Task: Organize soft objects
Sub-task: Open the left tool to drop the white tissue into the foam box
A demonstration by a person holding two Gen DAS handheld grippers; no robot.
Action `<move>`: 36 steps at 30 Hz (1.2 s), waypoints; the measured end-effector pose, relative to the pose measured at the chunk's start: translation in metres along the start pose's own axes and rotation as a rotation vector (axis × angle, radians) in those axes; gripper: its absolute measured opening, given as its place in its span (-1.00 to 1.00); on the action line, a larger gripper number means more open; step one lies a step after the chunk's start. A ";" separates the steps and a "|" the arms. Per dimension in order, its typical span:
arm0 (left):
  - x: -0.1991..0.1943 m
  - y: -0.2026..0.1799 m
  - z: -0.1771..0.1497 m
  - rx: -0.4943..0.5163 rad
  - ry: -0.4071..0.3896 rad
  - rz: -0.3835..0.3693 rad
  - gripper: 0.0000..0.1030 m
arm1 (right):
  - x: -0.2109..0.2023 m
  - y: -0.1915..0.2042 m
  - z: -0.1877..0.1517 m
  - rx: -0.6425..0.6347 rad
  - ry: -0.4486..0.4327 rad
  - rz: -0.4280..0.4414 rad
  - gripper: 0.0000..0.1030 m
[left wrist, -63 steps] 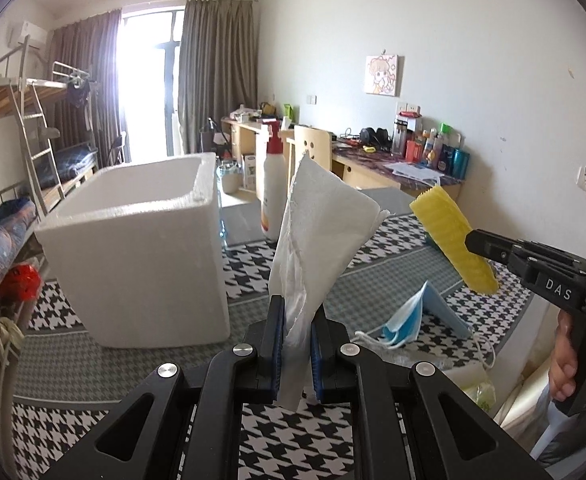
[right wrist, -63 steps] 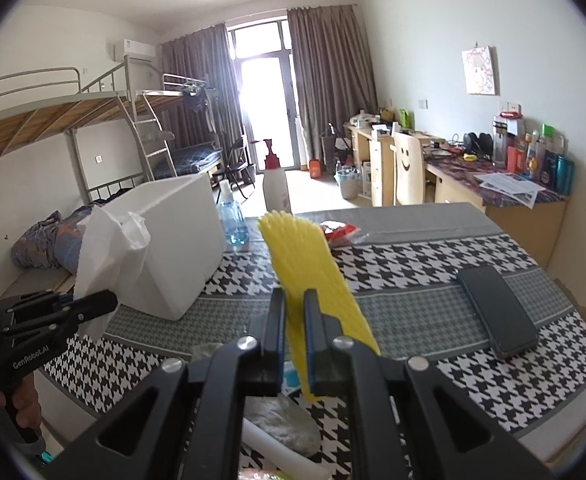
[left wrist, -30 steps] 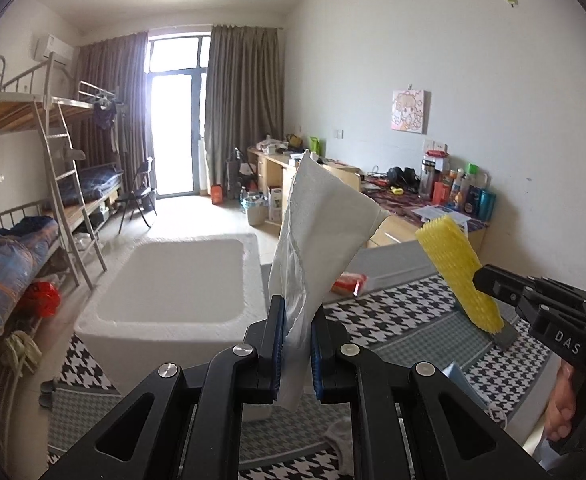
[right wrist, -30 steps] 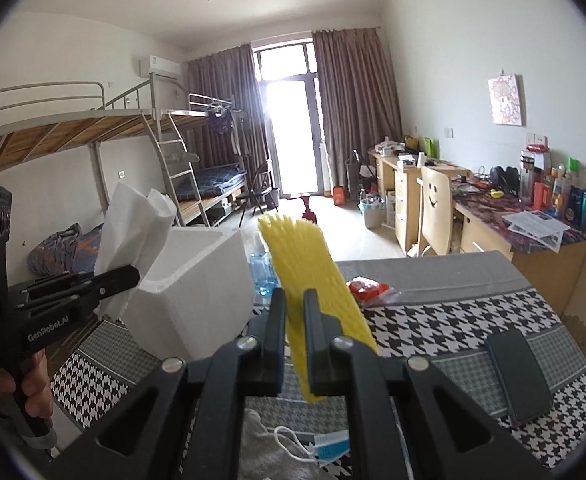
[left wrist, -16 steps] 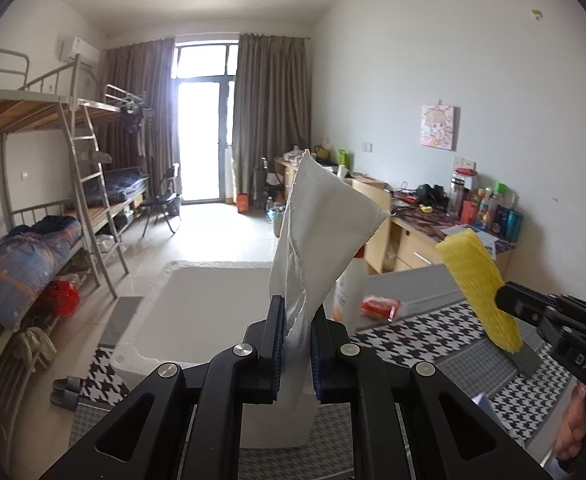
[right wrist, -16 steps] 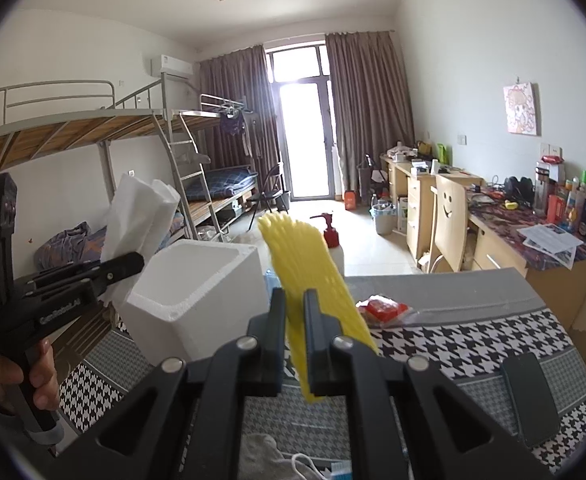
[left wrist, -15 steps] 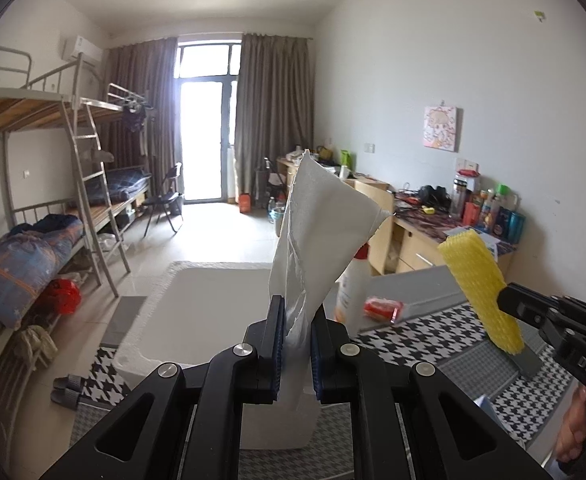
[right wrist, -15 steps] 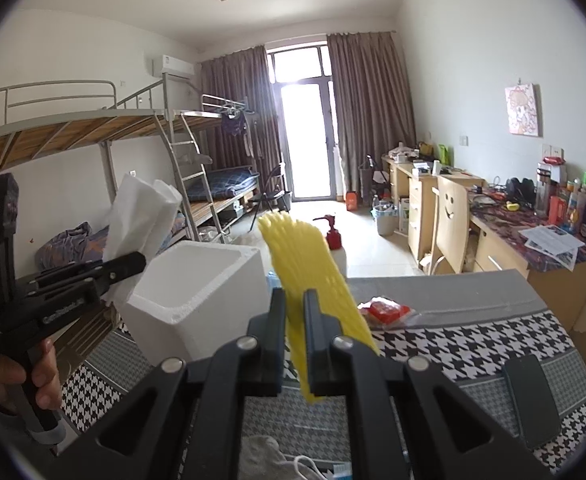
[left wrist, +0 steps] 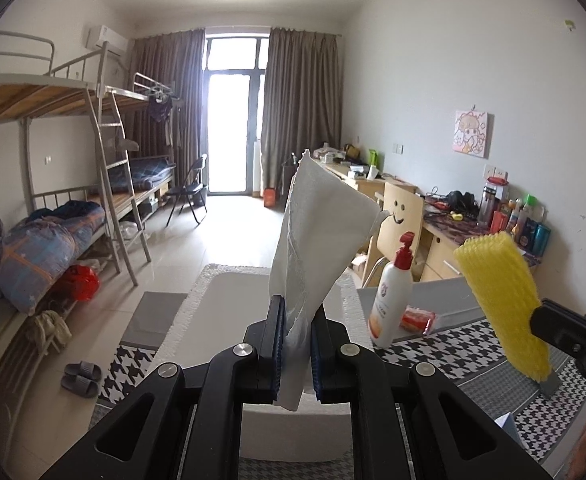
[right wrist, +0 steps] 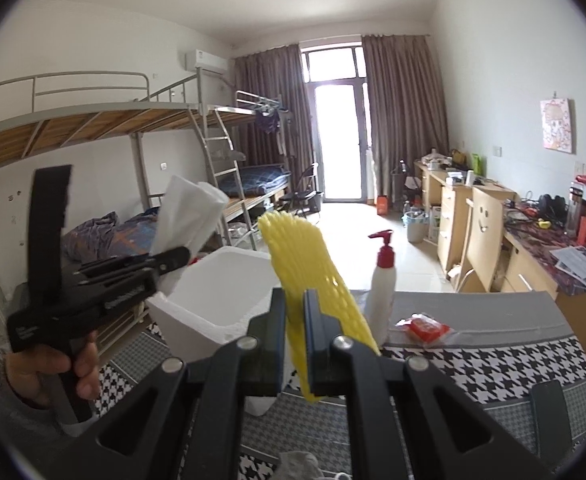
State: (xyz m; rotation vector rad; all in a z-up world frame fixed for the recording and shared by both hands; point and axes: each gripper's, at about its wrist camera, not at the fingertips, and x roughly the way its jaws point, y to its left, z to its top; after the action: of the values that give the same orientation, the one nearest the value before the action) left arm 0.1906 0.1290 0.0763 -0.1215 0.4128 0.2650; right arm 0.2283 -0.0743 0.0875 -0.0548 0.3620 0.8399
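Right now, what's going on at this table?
A person holds a set of tongs in each hand. The left tongs are shut on a white paper towel, raised over the open white foam box. The right tongs are shut on a yellow foam net sleeve, held up beside the box. Neither item is in the box yet.

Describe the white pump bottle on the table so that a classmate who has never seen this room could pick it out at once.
Start at the table with the houndstooth cloth and find the big white foam box standing on it. Just to the right of the box stands the pump bottle, upright, with a small red packet lying beside it. It is the only tall white bottle there, topped by a red pump head.
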 end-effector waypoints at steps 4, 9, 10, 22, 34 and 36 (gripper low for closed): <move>0.011 0.008 -0.002 -0.012 0.024 0.007 -0.76 | 0.005 0.006 0.002 -0.010 0.009 -0.001 -0.79; 0.025 0.011 0.000 -0.016 0.068 0.025 -0.76 | 0.009 0.012 0.004 -0.023 0.009 0.007 -0.79; 0.028 0.012 0.000 -0.021 0.087 0.030 -0.76 | 0.009 0.012 0.004 -0.024 0.009 0.007 -0.79; 0.054 0.020 0.000 -0.024 0.165 0.026 -0.76 | 0.014 0.019 0.008 -0.038 0.015 -0.002 -0.79; 0.050 0.027 0.001 -0.031 0.137 0.072 0.47 | 0.017 0.023 0.009 -0.047 0.021 -0.005 -0.79; 0.046 0.029 0.002 -0.033 0.125 0.083 0.59 | 0.018 0.022 0.008 -0.046 0.022 -0.005 -0.78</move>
State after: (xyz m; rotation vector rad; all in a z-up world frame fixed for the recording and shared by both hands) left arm 0.2240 0.1675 0.0577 -0.1541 0.5383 0.3472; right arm 0.2250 -0.0452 0.0916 -0.1081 0.3634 0.8431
